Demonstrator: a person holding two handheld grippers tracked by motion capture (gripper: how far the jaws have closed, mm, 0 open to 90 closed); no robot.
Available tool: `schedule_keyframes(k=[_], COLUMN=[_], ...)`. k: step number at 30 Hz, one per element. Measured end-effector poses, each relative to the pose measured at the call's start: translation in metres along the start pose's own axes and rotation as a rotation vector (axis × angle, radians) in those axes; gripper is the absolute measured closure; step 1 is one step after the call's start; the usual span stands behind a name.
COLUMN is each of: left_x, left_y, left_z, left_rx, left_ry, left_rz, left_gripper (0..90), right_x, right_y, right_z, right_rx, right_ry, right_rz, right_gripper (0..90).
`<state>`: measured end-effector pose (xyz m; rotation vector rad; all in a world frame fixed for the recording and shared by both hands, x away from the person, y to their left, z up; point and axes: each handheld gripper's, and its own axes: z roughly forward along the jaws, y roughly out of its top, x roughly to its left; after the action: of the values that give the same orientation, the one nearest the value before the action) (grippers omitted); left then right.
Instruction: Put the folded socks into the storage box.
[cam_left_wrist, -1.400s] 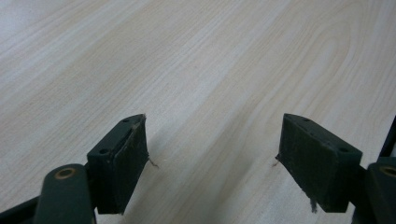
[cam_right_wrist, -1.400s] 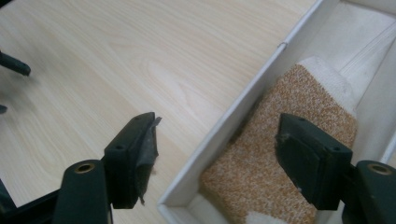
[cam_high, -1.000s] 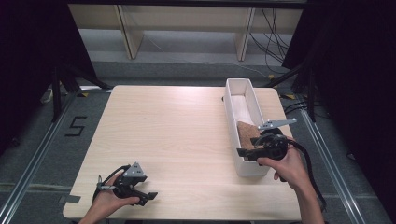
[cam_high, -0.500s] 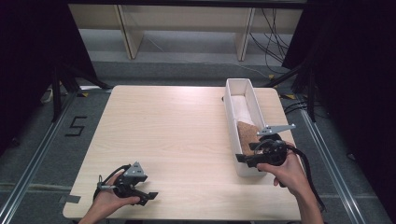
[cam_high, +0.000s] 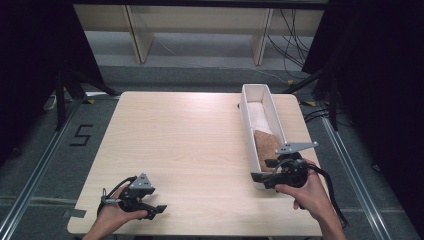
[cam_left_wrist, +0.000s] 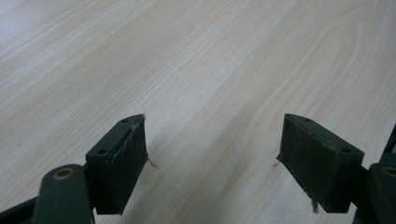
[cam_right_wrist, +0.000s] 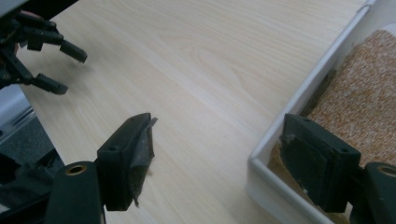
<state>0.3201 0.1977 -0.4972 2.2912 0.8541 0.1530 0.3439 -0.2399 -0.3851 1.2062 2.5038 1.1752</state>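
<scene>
A long white tray (cam_high: 247, 122) stands along the table's right side. A speckled orange-brown cloth (cam_high: 265, 145) lies in its near half and a white sheet (cam_high: 258, 114) in its far half. My right gripper (cam_high: 261, 170) is open at the tray's near end. In the right gripper view (cam_right_wrist: 219, 158) the tray's near corner (cam_right_wrist: 261, 163) lies between the jaws, one jaw over the cloth (cam_right_wrist: 359, 93) and the other over bare table. My left gripper (cam_high: 156, 200) is open at the front left, and in the left gripper view (cam_left_wrist: 212, 158) it has nothing between its jaws.
The light wooden table (cam_high: 190, 135) is bare between the two grippers. The left gripper (cam_right_wrist: 46, 51) is visible far off in the right gripper view. Shelving and cables sit beyond the far edge, and dark floor surrounds the table.
My right gripper has drawn back along the tray toward its near end and slightly left. The left gripper has stayed in place.
</scene>
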Motion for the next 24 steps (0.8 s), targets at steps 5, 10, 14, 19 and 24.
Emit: schedule_keyframes(k=[5,10,14,19,24], left_x=[0.001,-0.001,0.001,0.0,0.0], left_y=[-0.001,-0.001,-0.003,-0.004,-0.006], left_z=[0.001,0.002,0.001,-0.001,-0.002], left_rx=[0.005,-0.007,0.011,0.001,-0.004], left_ry=[0.012,0.002,0.005,0.009,0.012], left_rz=[-0.003,-0.013,0.004,0.002,0.0], left_gripper=[22.5,22.5,22.5,22.5,22.5], right_x=[0.009,0.015,0.018,0.023,0.027], right_y=[-0.007,-0.013,-0.018,-0.024,-0.033], right_z=[-0.001,-0.005,-0.004,-0.003,-0.001], right_rx=[0.015,0.012,0.007,0.016,0.013], right_ry=[0.012,0.026,0.022,0.023,0.027], right_rz=[-0.021,-0.016,-0.042,-0.02,-0.029], right_gripper=[26.8,26.9,26.9,26.9,26.8])
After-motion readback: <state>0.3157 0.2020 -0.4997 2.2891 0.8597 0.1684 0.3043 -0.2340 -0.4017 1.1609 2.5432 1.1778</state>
